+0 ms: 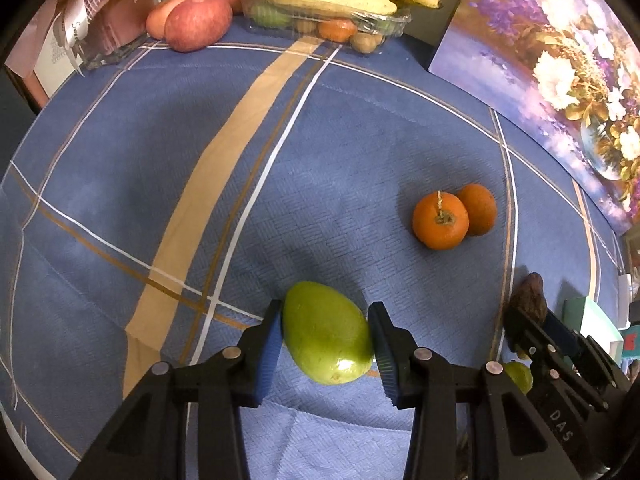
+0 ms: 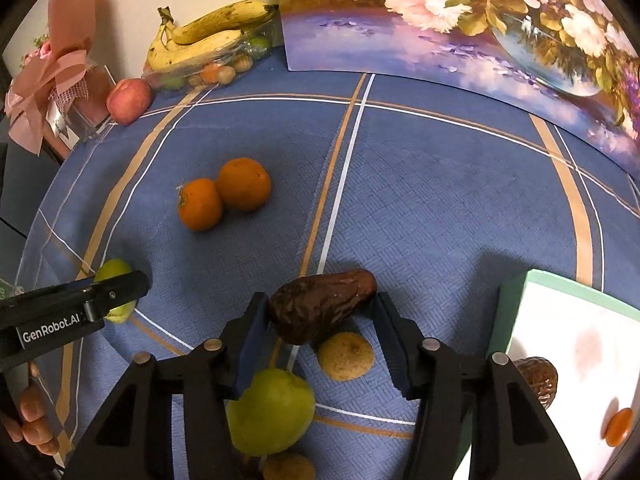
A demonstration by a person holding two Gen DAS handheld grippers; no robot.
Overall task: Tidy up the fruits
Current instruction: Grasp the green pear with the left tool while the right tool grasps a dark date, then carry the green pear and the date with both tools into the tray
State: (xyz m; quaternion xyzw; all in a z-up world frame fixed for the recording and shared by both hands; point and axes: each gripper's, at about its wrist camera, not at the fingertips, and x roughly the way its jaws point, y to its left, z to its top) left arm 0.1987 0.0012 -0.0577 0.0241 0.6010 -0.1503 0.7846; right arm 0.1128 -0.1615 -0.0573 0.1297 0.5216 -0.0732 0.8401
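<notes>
Left gripper (image 1: pixel 326 334) clamped green mango (image 1: pixel 326 336); right gripper (image 2: pixel 320 320) clamped brown avocado (image 2: pixel 320 304). Only right view showed white tray (image 2: pixel 560 320).

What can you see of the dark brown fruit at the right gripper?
The brown fruit is pear-shaped, dark and wrinkled, with a dull leathery skin that looks overripe. It lies on its side on the blue cloth, narrow end pointing right. It sits between the fingers of the right gripper, whose blue pads press on both sides. A tan round fruit lies just in front of it, a green one nearer the camera.
</notes>
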